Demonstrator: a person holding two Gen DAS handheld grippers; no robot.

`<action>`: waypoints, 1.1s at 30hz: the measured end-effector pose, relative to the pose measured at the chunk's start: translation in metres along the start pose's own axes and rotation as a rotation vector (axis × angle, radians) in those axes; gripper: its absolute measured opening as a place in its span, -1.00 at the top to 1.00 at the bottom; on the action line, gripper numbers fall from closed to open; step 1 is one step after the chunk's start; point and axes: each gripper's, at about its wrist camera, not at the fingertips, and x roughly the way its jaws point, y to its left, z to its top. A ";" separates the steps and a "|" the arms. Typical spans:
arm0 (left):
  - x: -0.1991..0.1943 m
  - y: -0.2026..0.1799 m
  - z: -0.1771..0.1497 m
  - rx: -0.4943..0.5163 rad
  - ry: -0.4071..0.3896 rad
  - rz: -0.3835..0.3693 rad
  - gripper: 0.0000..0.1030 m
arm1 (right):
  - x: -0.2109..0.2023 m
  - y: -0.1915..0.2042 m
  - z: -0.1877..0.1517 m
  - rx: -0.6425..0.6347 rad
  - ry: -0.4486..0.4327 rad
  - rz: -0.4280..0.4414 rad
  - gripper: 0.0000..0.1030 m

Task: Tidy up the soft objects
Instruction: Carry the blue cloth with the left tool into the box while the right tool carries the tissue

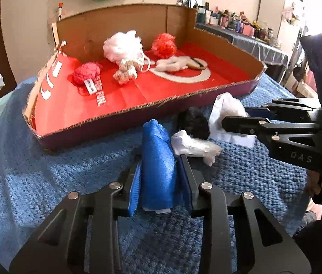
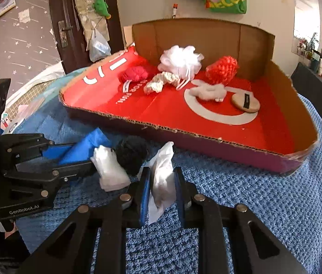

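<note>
Two grips: left gripper [image 1: 158, 178] clamped on the blue foam roll [image 1: 158, 159], lower centre; right gripper [image 2: 161, 189] pinching the crumpled white tissue [image 2: 162, 178].
Destination: red-lined cardboard tray [image 1: 138, 111], upper centre, already holding loofahs and knits.
Left behind: black fuzzy ball [image 1: 194, 123], white plastic wad [image 1: 193, 146] on the blue towel [image 1: 47, 182].
Advice: lift clear of the tray's front wall, release over bare red lining.

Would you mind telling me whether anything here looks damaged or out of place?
The cardboard tray looks roughly cut: its front edge is ragged and its walls are uneven in height. A black pom-pom and a white wad lie outside it on the blue towel. The rest looks ordinary.
</note>
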 end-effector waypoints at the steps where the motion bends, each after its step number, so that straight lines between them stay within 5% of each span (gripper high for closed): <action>1: -0.004 0.000 0.001 0.002 -0.010 -0.002 0.44 | -0.003 0.000 0.000 0.003 -0.006 0.000 0.60; 33: -0.037 0.000 0.011 0.002 -0.089 -0.005 0.44 | -0.033 -0.002 0.000 0.032 -0.073 0.002 0.65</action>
